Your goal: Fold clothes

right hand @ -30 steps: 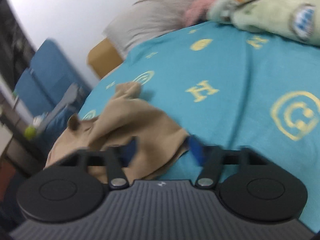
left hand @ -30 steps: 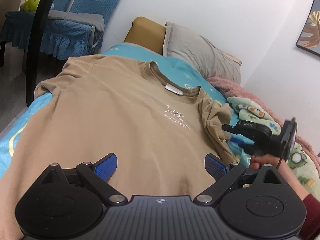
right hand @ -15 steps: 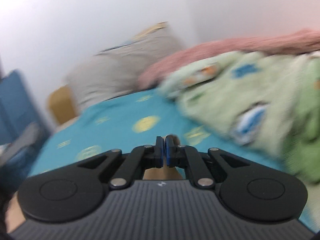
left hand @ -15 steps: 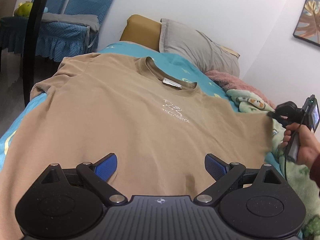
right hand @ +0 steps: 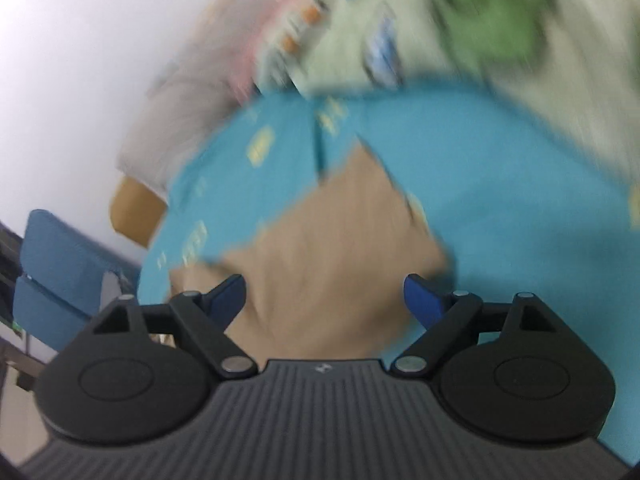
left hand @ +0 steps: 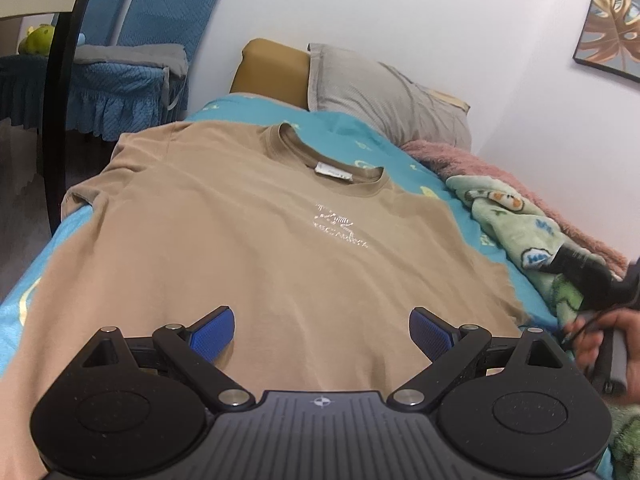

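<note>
Your left hand-held gripper [left hand: 320, 330] sits low over the hem end of the tan t-shirt [left hand: 260, 240], jaws wide apart, nothing between the blue pads [left hand: 212, 332]. The shirt lies spread flat, face up on the teal bed sheet [left hand: 460, 200], collar toward the grey pillow [left hand: 384, 96]. Your right hand [left hand: 604, 340] holds the other hand-held gripper [left hand: 584, 270] at the shirt's right edge, over the green blanket [left hand: 516, 228].

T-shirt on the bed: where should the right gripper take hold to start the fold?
Probably the right sleeve's outer edge, coming in from the right side. The T-shirt lies flat, chest up, and the right gripper is open right above that sleeve.
</note>
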### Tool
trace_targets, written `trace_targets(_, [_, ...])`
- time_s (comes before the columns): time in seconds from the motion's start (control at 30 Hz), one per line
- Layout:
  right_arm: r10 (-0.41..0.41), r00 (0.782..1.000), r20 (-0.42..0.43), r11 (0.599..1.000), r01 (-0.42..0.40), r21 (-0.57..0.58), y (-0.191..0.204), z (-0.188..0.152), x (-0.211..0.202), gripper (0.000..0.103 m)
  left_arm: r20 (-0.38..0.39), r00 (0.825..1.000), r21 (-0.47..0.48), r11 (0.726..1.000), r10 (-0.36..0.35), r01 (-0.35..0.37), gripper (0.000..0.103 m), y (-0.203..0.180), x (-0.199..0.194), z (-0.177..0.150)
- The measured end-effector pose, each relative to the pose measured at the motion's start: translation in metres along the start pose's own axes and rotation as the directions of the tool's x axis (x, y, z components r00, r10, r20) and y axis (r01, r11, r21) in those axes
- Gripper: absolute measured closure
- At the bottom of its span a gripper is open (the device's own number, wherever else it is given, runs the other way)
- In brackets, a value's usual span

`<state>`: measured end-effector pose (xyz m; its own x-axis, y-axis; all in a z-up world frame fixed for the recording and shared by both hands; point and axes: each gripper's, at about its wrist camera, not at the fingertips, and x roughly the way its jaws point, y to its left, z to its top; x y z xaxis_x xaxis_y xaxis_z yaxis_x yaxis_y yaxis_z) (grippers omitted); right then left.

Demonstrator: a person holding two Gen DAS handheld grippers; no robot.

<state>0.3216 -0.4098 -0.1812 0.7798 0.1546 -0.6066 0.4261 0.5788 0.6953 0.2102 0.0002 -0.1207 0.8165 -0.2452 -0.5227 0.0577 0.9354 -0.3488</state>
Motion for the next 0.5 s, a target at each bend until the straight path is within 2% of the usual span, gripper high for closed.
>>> trace_targets(0.07, [-0.001,1.0,-0.024,0.998,0.003,0.068,-0.01,-0.015,0.003,0.014,0.004,1.0,0.002,1.0,0.002,-0.002,0.007,0.0,-0.002,0.001])
trace_targets(0.17, [0.005,0.999,0.032,1.0,-0.005,0.01,-0.007,-0.018,0.009,0.014,0.002,1.0,-0.002,1.0,0.009,-0.009,0.007,0.001,-0.001,0.001])
trace_targets(0.23, [0.028,0.997,0.073,0.999,-0.029,0.018,-0.013,-0.014,0.017,0.014,-0.005,1.0,-0.008,1.0,0.016,-0.016,0.007,0.004,0.002,0.001])
trace_targets(0.5, [0.142,0.973,0.184,0.99,-0.136,-0.046,-0.015,-0.003,0.041,0.015,-0.034,0.999,-0.035,0.999,0.04,-0.041,0.007,0.013,0.014,-0.001])
